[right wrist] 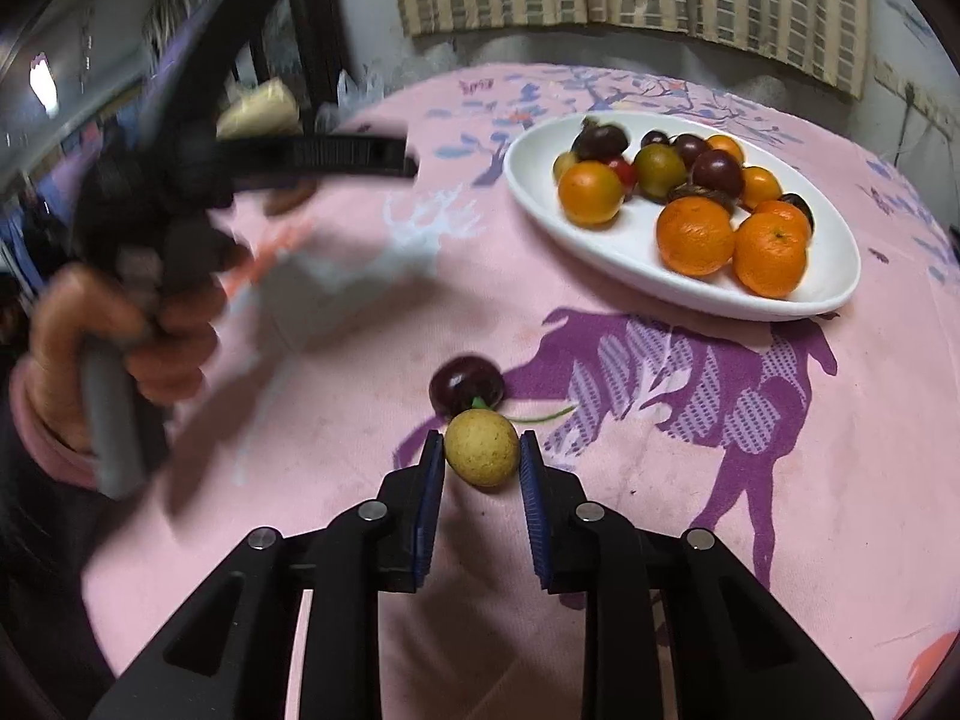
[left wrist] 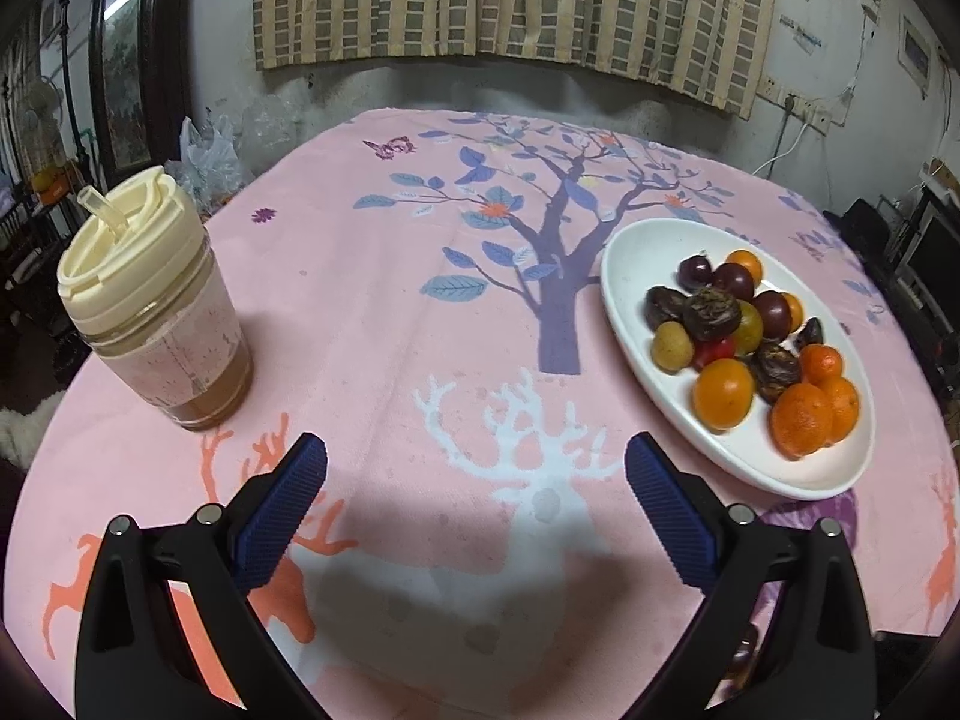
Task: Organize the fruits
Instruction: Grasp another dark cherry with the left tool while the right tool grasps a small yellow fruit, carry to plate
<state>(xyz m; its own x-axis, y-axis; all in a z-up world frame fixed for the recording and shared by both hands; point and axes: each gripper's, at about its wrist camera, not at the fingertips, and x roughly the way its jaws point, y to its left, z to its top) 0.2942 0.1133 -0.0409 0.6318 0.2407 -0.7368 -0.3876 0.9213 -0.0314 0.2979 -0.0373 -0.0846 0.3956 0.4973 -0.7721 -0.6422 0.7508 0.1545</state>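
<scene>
Right gripper (right wrist: 482, 450): black frame, ribbed blue pads drawn narrow against both sides of a small round yellow-tan fruit (right wrist: 482, 447) with a matte, speckled skin. The fruit sits low over the pink printed cloth (right wrist: 600, 540); whether it still rests on it, cannot tell.

Just beyond it, touching or nearly so, a glossy dark purple round fruit (right wrist: 467, 384) with a green stem lies on the cloth.

Further out and to the right, a white oval ceramic dish (right wrist: 600, 252) holds the gathered pile: dimpled orange mandarins (right wrist: 695, 235), smooth purple fruits, wrinkled brown ones.

Left gripper (left wrist: 476, 483): jaws spread wide, nothing between them, hanging over bare cloth. To its left stands a clear tumbler with a cream lid and straw (left wrist: 157, 303), part-filled with brown liquid.

Step in hand, by my reading: pick-up of the yellow fruit. Next move calls for a clean lift clear of the purple neighbour, then a carry to the dish and a gentle release into the open near end, since round fruit will roll.
</scene>
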